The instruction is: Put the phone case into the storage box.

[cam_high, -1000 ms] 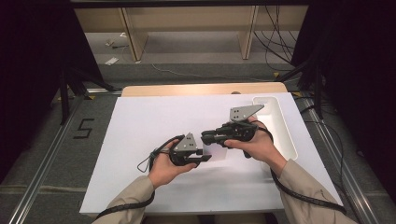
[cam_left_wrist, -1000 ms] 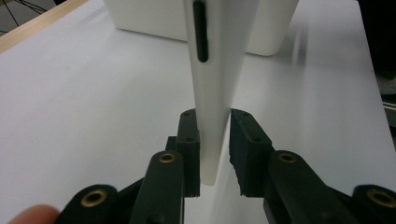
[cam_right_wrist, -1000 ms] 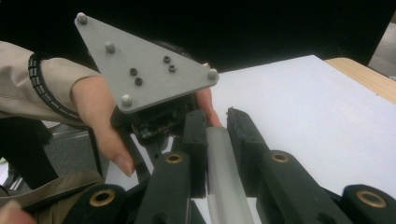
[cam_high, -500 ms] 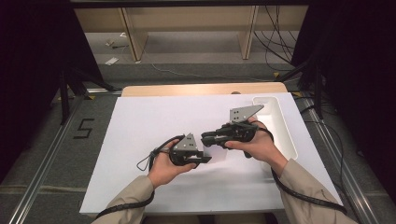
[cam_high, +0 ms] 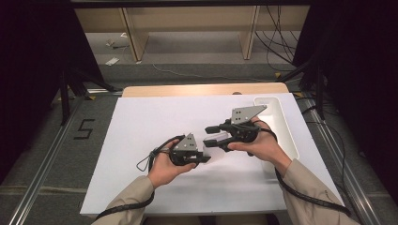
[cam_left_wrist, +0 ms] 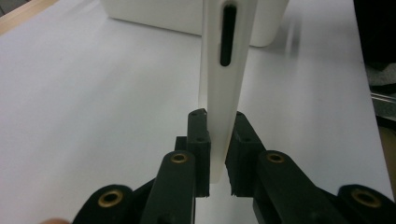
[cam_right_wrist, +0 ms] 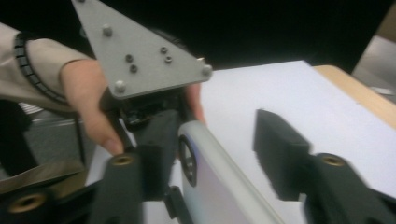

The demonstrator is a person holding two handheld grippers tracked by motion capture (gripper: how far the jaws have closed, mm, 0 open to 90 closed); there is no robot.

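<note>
- White sheet covering a table top (cam_high: 141,140), with a strip of bare wood showing along the far edge and dark floor with cables beyond it.
- At the right side of the table lies a long white tray (cam_high: 287,136) with raised walls; in the left gripper view the same white tray (cam_left_wrist: 159,16) sits at the far end of the white surface.
- Two forearms in tan sleeves come in from the bottom of the high view, each hand holding a black gripper with a grey three-cornered plate on top.
- The left gripper (cam_high: 199,158) is low over the table near the middle. In its own view the left gripper (cam_left_wrist: 219,154) has its two black jaws clamped on the end of a flat white bar (cam_left_wrist: 225,88), which stands on edge and carries a dark slot near its far end.
- The right gripper (cam_high: 212,136) is just beside the left one, pointing toward it, with its jaws apart.
- In the right gripper view the right gripper (cam_right_wrist: 219,149) has its jaws spread wide, with the rounded end of the white bar (cam_right_wrist: 224,186) between them, touching neither clearly; the picture is blurred.
- Beyond it in that view is the person's left hand (cam_right_wrist: 88,102) around its gripper.
</note>
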